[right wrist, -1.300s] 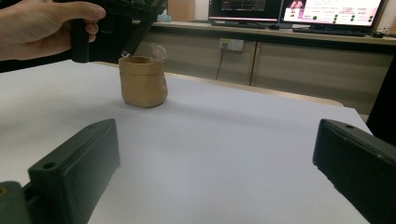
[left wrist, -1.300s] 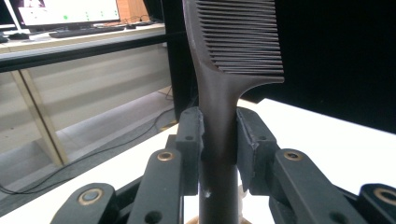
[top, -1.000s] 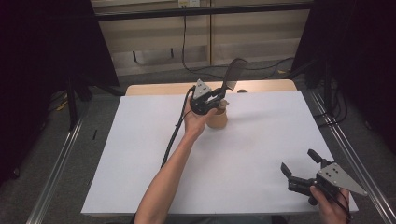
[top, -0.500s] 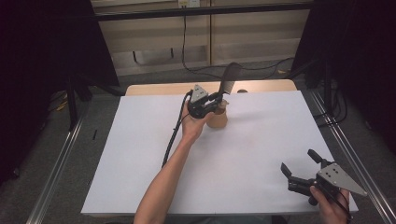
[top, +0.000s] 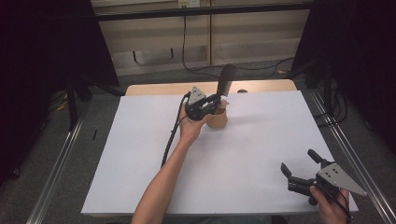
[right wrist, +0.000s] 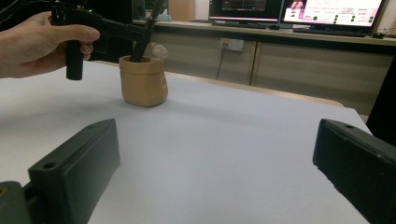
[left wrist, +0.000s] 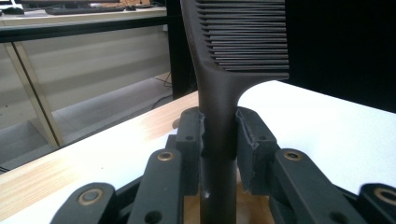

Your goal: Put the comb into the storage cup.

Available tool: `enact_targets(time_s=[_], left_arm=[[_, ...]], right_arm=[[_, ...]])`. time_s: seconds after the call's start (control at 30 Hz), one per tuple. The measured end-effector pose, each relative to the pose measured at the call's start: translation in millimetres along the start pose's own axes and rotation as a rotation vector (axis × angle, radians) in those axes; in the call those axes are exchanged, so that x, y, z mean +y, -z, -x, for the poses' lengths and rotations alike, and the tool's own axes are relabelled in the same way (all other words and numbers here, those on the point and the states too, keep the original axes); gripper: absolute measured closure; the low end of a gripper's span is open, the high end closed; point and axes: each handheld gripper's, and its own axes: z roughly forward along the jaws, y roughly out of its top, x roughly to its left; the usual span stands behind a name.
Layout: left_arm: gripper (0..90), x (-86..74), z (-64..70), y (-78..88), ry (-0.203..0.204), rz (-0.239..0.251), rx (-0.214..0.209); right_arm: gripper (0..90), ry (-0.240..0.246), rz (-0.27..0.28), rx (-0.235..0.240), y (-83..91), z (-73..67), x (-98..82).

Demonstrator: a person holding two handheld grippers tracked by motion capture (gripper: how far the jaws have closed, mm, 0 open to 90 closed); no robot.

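A: How is the left gripper (top: 215, 99) shown?

B: Its jaws are clamped on the handle of a black comb (left wrist: 233, 60), which is held upright, the handle's lower end reaching into a tan pouch (top: 217, 118) at the far middle of the white table (top: 140, 154).

A: And the right gripper (top: 301, 163)?

B: It is seen at the near right corner, jaws spread wide, nothing between them, well apart from the pouch.

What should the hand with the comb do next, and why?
Probably ease the comb a little lower or let go: the left gripper is shut on its handle, which already stands in the tan pot. The right gripper waits open.
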Motion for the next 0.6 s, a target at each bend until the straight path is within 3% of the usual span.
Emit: enact_targets(time_s=[0.17,0.47,0.6], left_arm=[[72.6,-2.1,-1.0,1.9,-0.034,-0.029,0.009],[72.6,-10.8,-1.8,0.5,-0.006,-0.059,0.005],[72.6,-12.1,-1.3,-0.4,-0.014,-0.071,0.005]], right_arm=[[0.2,0.001,0.0,0.0,-0.1,0.0,-0.1],[0.2,0.0,0.001,-0.001,0.3,-0.1,0.0],[0.2,0.0,0.0,-0.002,0.0,0.0,0.0]])
